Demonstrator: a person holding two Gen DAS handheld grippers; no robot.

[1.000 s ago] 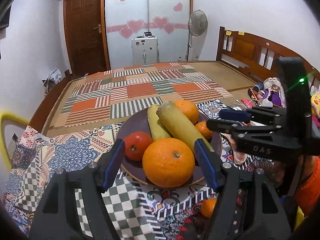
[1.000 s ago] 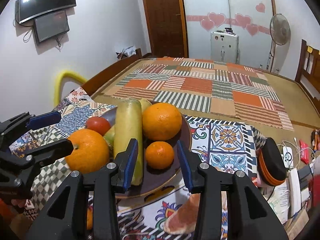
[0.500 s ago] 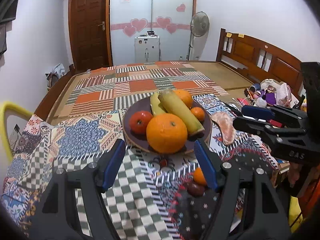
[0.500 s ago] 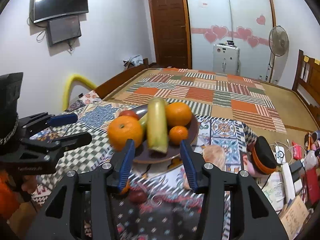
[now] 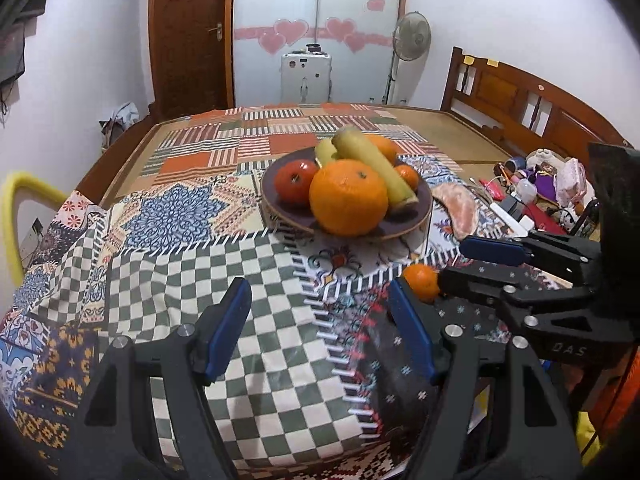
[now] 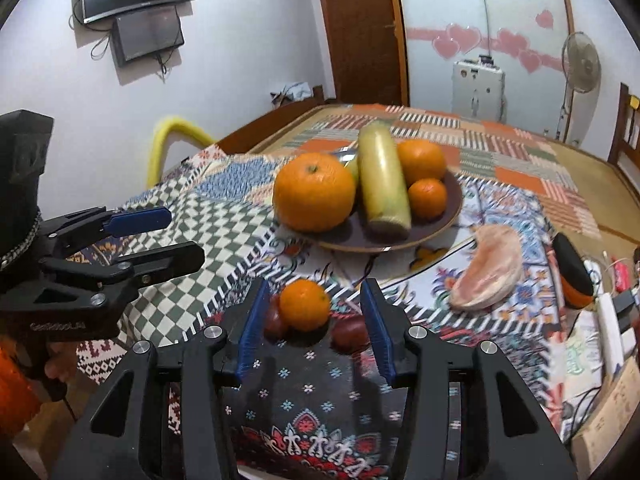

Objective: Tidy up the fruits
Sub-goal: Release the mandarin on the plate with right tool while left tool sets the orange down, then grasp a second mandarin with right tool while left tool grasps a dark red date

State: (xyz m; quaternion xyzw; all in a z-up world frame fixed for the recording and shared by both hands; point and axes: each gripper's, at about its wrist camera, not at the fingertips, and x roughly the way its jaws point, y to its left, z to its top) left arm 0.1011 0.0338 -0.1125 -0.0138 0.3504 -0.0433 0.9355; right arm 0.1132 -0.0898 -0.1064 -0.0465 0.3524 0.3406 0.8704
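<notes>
While the right gripper [image 6: 312, 322] stands with its blue pads spread wide and grasps nothing, a small orange [image 6: 304, 304] lies on the dark patterned cloth in the lower middle of the right wrist view, between the two fingertips but touching neither. Just beside this orange, at its left and at its right, lie two small dark red fruits [image 6: 349, 332]; the left one is partly hidden behind the left blue pad. The small orange is round, bright and a little blurred.

Above it, in the middle of the frame, stands the dark plate [image 6: 452, 216], well apart from the gripper. On the plate lie a big orange [image 6: 314, 192] at the left, a long yellow-green fruit [image 6: 383, 188] in the middle, and two more oranges at the right, the smaller one in front.

From the left wrist view, the left gripper [image 5: 320, 320] is also released, its pads wide apart over the checked cloth [image 5: 256, 320] in the lower middle of the frame, with nothing between them. The plate is in the upper middle, and a red tomato [image 5: 295, 181] sits on it, left of the big orange. The small orange shows at right of centre, touching the tip of the right gripper's lower finger in this view.
</notes>
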